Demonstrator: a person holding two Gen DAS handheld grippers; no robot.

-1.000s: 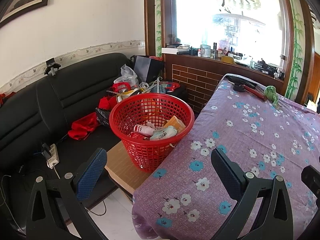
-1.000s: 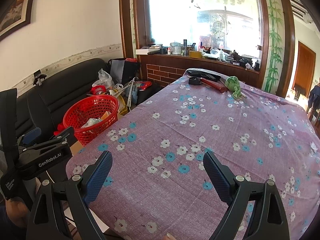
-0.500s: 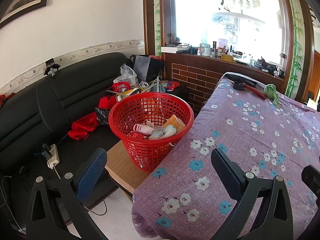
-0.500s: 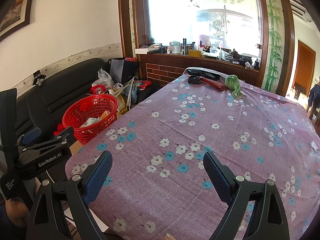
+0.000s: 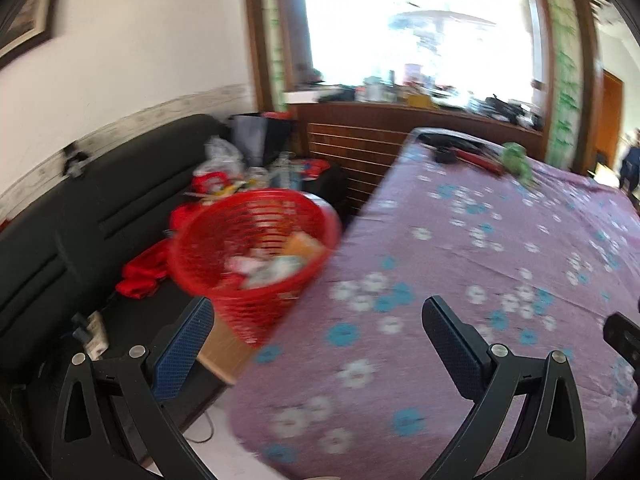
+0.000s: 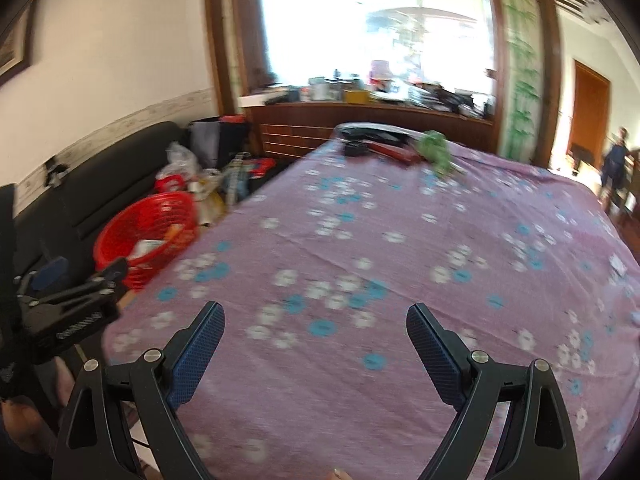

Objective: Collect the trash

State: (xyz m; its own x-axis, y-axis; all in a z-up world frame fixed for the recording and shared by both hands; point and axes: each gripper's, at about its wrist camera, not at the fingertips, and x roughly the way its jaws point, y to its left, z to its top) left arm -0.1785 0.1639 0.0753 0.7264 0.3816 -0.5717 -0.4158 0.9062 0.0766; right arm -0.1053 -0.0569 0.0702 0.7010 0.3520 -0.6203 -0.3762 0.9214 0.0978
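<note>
Purple flowered cloth covers the surface (image 6: 400, 280), which runs back to a brick ledge under a bright window; a black sofa (image 5: 60, 220) lines the wall on the left. Both views are blurred by motion.

Findings:
- Left tongs (image 5: 318, 338): spread wide, empty, hovering over the near left edge of the surface.
- Right tongs (image 6: 316, 344): spread wide, empty, over the near part of the cloth. The left tool shows at the left edge of the right wrist view.
- Basket (image 5: 256, 256): red, standing just beside the left edge of the surface on a low wooden board, already holding wrappers and packets.
- Near and middle cloth: no loose trash visible.
- Far end of the surface: a green bundle (image 6: 436, 152), a red item (image 6: 394, 152) and a dark object (image 6: 356, 148). Blur prevents telling whether any of these is trash.

Assessment: the step in hand appears to be a search for the next piece, or a close to the job.

Recommendations:
- Steady both cameras before choosing a target.
- Confirm the nature of the far items before reaching.
- If one qualifies, use the right tongs, which face that end.
- Carry low across the cloth and let go well inside the basket rim, since it stands below the surface edge.
</note>
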